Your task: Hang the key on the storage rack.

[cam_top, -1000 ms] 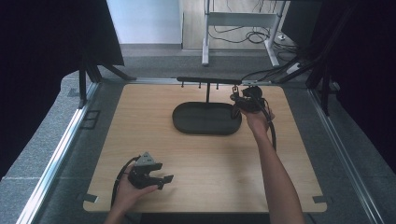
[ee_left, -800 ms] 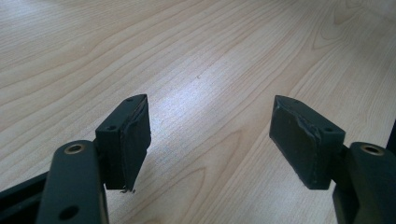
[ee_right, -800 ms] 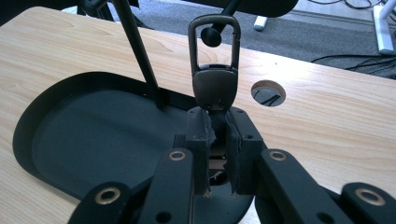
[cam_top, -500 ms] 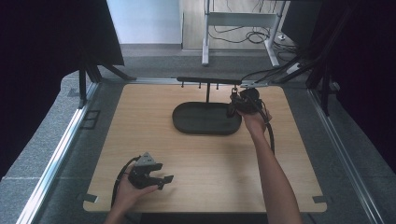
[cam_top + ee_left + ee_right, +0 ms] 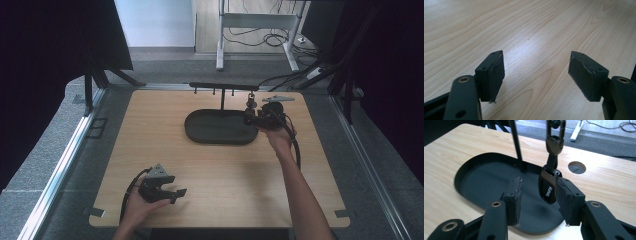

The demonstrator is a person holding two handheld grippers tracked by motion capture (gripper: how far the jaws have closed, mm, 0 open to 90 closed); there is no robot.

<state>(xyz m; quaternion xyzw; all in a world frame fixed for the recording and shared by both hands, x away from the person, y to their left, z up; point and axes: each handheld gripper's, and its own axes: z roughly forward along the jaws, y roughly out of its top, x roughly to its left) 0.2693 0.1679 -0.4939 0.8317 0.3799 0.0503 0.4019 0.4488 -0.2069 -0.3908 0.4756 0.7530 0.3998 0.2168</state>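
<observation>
A black key fob hangs on a clip and ring from the right end of a black hanger bar. The bar's post rises from a black oval tray. My right gripper is open around the fob: the fob lies against the right pad, with a clear gap to the left pad. In the high view the right gripper sits at the tray's right end, just below the hanging fob. My left gripper rests open near the table's front left, its jaws holding nothing.
The wooden table has a round hole just behind the tray's right end. Small hooks hang along the bar. Metal rails run along the table's left and right sides. Cables and a desk frame stand on the floor beyond.
My right gripper has shifted slightly toward the near side, around the hanging fob. The left gripper has stayed in place.
</observation>
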